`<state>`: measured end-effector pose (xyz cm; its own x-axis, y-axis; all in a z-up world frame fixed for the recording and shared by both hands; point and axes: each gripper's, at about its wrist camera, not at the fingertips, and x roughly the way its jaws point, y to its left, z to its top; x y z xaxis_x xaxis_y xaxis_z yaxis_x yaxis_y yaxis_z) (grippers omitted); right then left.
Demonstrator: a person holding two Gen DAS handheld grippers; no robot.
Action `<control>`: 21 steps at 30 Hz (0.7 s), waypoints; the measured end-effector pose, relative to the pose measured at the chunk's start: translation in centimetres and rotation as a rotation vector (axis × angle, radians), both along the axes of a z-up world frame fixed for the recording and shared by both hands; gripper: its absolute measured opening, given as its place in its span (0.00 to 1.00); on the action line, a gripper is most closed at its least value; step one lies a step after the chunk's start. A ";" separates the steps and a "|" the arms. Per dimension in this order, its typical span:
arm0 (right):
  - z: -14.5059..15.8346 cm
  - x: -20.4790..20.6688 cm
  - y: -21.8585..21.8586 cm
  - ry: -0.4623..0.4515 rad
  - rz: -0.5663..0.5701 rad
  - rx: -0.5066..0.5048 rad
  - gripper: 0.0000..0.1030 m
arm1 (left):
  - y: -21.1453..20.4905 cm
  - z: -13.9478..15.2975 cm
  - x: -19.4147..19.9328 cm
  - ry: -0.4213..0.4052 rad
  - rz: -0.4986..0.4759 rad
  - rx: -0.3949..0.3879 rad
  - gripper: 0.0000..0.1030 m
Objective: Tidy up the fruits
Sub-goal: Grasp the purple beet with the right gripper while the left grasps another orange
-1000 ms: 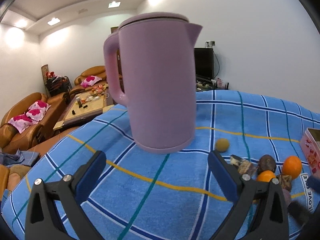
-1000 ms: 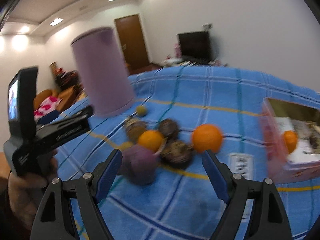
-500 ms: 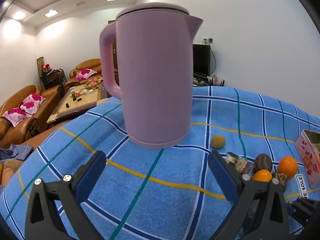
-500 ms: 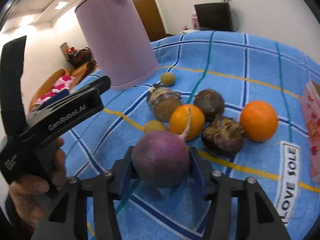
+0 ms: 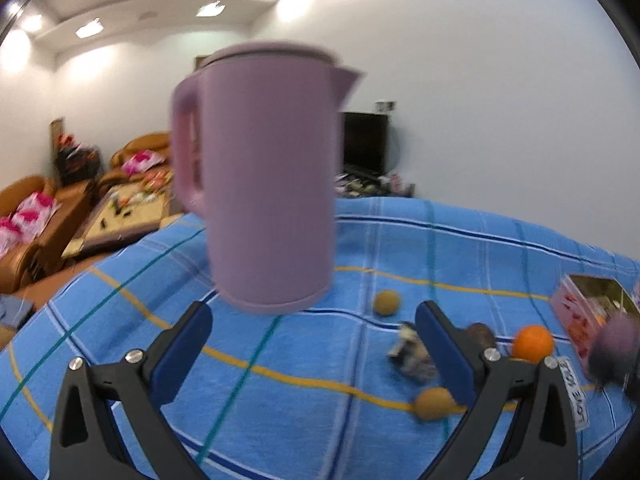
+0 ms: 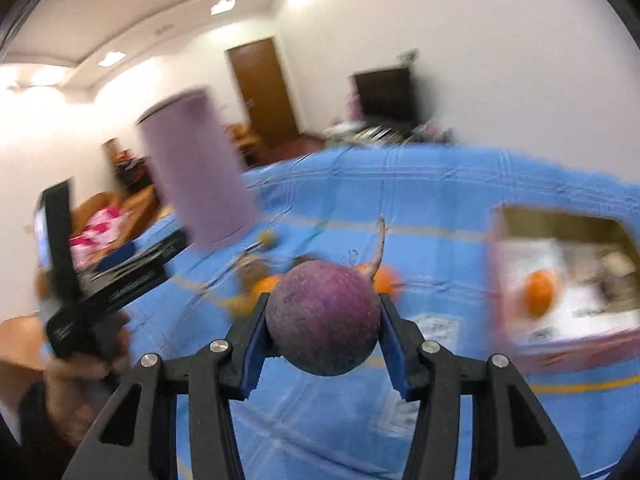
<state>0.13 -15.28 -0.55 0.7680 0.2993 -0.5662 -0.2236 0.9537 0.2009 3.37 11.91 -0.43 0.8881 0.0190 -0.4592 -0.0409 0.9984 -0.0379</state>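
Note:
My right gripper (image 6: 322, 320) is shut on a round purple fruit (image 6: 323, 322) with a thin curled stem and holds it above the blue checked cloth (image 6: 440, 216). The same fruit shows blurred at the right edge of the left wrist view (image 5: 614, 342). My left gripper (image 5: 314, 344) is open and empty, low over the cloth in front of the pink kettle (image 5: 268, 184). An orange (image 5: 533, 342), brown fruits (image 5: 478, 332) and small tan fruits (image 5: 433, 403) lie on the cloth to its right. A pink box (image 6: 560, 280) at right holds an orange (image 6: 540, 294).
The pink kettle (image 6: 196, 172) stands tall at the back left of the cloth. A white "LOVE SOLE" label (image 5: 576, 394) lies near the box (image 5: 588, 312). Sofas and a low table lie beyond the cloth's left edge. The left hand and its gripper body (image 6: 92, 280) show at left.
My right gripper closed on the purple fruit, lifted it off the cloth and swung toward the box. My left gripper shifted slightly and stayed open.

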 end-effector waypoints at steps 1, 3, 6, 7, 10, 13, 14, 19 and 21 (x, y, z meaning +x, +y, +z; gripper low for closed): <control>0.2 -0.1 -0.9 -0.015 -0.023 -0.021 0.50 | -0.9 0.2 -0.2 -0.005 -0.039 0.006 1.00; 0.4 -0.3 -2.8 -0.046 -0.079 -0.068 0.50 | -2.9 0.5 -0.6 -0.005 -0.136 0.008 0.99; 0.4 -0.6 -5.0 -0.084 -0.152 -0.108 0.50 | -6.6 1.0 -1.1 -0.006 -0.287 0.054 0.94; 0.4 -0.7 -5.7 -0.085 -0.167 -0.097 0.50 | -7.9 1.2 -1.1 0.000 -0.323 0.081 0.93; 0.5 -0.4 -7.6 -0.064 -0.187 -0.027 0.50 | -11.9 1.0 0.0 0.069 -0.437 0.129 0.87; 0.9 -0.6 -8.3 -0.098 -0.209 -0.045 0.50 | -14.8 0.1 1.6 0.135 -0.500 0.161 0.77; 1.1 -0.7 -8.4 -0.108 -0.215 -0.052 0.50 | -15.6 -0.3 2.2 0.161 -0.506 0.172 0.73; 1.5 -0.9 -9.8 -0.120 -0.240 -0.034 0.51 | -18.2 -2.3 4.9 0.314 -0.510 0.189 0.59; 1.4 -0.8 -10.3 -0.114 -0.249 -0.021 0.51 | -18.8 -2.9 5.5 0.343 -0.514 0.201 0.58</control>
<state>-0.68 -25.62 0.86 0.8755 0.0822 -0.4762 -0.0016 0.9859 0.1672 8.83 -6.92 -3.29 0.6107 -0.2548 -0.7498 0.4675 0.8802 0.0816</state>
